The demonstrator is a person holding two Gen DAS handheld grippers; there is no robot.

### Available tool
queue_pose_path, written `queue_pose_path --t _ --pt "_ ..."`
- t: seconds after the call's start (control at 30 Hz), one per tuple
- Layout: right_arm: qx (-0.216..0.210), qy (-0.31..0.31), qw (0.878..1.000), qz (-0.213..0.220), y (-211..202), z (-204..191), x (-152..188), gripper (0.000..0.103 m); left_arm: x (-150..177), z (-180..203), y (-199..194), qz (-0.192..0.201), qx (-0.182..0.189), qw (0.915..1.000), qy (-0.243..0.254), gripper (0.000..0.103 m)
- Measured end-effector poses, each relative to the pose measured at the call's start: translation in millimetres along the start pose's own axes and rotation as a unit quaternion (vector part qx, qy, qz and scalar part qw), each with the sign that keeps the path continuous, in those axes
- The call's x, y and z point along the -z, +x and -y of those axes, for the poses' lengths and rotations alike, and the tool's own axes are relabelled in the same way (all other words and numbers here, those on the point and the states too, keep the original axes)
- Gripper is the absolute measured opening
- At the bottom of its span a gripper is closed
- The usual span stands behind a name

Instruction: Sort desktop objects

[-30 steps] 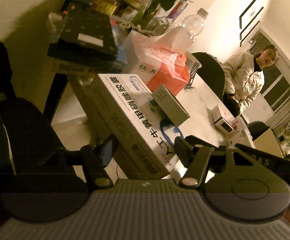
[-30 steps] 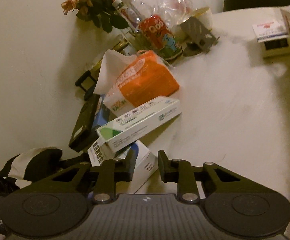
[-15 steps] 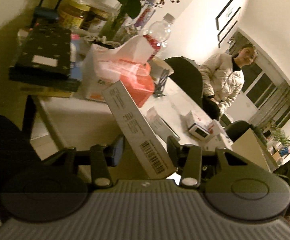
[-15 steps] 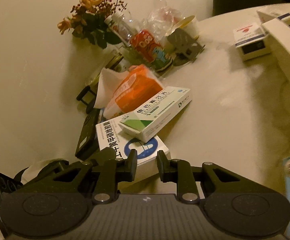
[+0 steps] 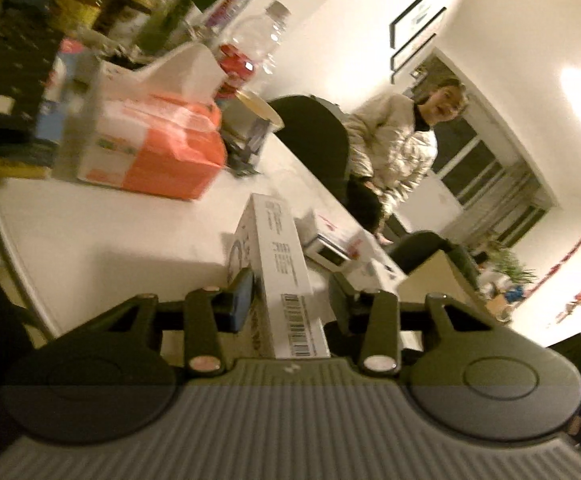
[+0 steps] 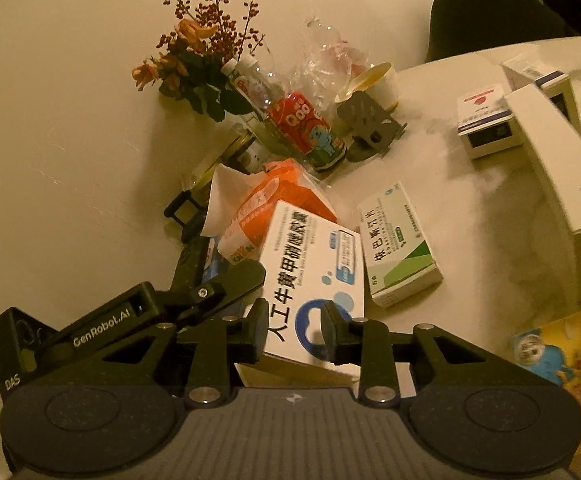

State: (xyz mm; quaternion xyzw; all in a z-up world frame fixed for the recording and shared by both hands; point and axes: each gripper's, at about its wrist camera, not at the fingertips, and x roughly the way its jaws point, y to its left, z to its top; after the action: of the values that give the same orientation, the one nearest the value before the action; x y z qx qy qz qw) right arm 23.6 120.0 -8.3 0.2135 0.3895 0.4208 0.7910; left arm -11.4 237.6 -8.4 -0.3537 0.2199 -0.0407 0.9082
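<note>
Medicine box [image 6: 310,264], big, white, with a blue ring and dark letters, is tipped up off the table [image 6: 470,208] near its front edge. Its long side runs straight away from my left gripper [image 5: 290,300], whose fingers are closing on its two flat faces. My right gripper [image 6: 294,332] is opening just in front of the box, pinching nothing. A small green-white box [image 6: 400,244] lies flat beside it.
</note>
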Motion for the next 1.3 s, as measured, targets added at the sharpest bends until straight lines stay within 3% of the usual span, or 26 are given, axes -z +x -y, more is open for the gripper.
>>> queue_pose_path --t 0.13,0.3,0.43,0.6,0.73,0.93,1.3 --pt "0.005 0.009 1.000 0.016 -16 6 -1 0.037 4 8 9 -0.021 0.048 0.9986 -0.006 0.038" --pt "0.004 0.027 0.999 0.026 -29 14 -6 0.041 9 23 9 -0.014 0.054 0.9978 0.037 0.039" --pt "0.016 0.030 0.999 0.027 -28 17 -9 0.041 9 21 8 -0.009 0.044 0.9978 0.049 0.040" --pt "0.028 0.013 0.999 0.015 -18 11 -13 0.041 5 9 9 -0.011 0.015 0.9994 0.030 0.040" --pt "0.063 -0.022 0.998 0.003 -7 1 -17 0.041 3 -2 9 -0.013 -0.012 0.9997 0.020 0.041" --pt "0.126 -0.070 0.989 -0.011 11 -11 -19 0.035 3 -8 12 -0.030 -0.055 0.9976 0.032 0.050" --pt "0.135 -0.069 0.988 0.015 -3 -15 -21 0.032 4 -9 15 -0.050 -0.075 0.9953 0.037 0.066"
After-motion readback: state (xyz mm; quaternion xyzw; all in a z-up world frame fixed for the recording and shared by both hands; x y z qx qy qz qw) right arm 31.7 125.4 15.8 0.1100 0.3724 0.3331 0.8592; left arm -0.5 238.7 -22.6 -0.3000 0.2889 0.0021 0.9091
